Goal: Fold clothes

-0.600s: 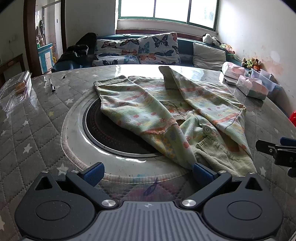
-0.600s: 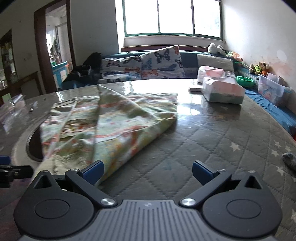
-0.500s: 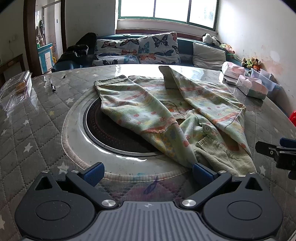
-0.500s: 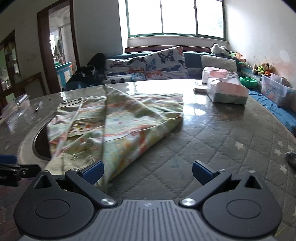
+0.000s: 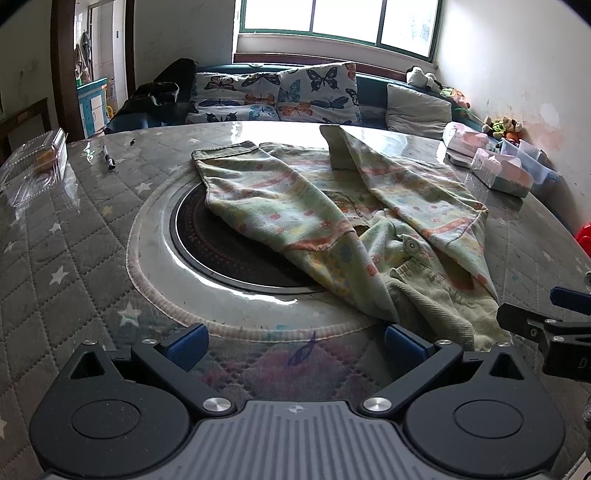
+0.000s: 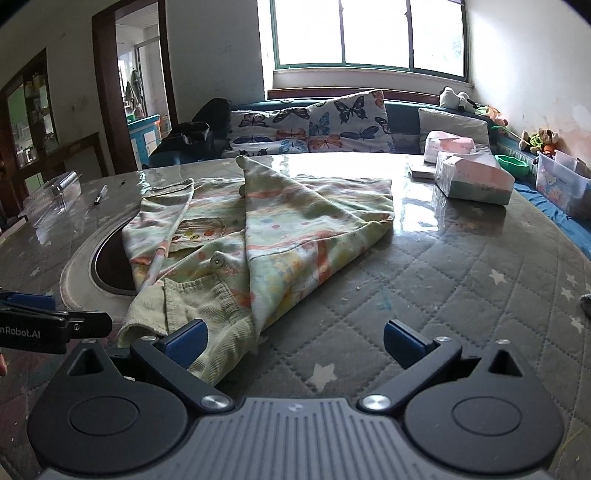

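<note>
Hovering: both grippers' fingers (image 5: 186, 341) apart.

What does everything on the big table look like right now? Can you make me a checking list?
Surface: round table with a quilted star cover and a dark disc in the middle.
Job's things: patterned garment lies rumpled, both sides flapped inward, partly over the disc.
Clutter: pen, clear plastic box, tissue packs.
Grippers: left claw open, empty, at the garment's near edge; right claw open, one finger over the hem.
Cables: nothing seen.
Surroundings: sofa with butterfly cushions, window, doorway.
</note>
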Tool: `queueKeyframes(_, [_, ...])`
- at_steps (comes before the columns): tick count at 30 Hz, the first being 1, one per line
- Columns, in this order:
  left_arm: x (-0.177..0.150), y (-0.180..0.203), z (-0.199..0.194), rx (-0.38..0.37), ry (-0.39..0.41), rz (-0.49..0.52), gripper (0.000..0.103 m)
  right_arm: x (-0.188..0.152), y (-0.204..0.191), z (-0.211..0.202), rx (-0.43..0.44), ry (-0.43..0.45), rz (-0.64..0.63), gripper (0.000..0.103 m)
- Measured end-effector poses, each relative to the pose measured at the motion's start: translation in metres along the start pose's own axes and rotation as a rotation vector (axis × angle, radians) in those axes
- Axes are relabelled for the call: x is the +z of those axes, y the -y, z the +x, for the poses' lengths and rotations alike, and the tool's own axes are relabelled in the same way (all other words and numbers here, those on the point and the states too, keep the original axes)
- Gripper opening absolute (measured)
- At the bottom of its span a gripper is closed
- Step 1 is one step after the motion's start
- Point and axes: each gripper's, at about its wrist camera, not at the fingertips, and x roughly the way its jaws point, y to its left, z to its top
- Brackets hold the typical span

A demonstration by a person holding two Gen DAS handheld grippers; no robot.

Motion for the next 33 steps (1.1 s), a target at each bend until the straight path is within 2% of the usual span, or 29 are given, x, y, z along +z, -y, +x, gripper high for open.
queueKeyframes(15, [-0.014, 0.006, -0.006, -0.003, -0.008, 0.003, 0.103, -0.01, -0.005, -0.012, 0.011, 0.007, -0.001, 0.101])
queueKeyframes(33, [-0.014, 0.01, -0.007, -0.003, -0.011, 0.002, 0.103, -0.012, -0.008, -0.015, 0.022, 0.008, -0.002, 0.1])
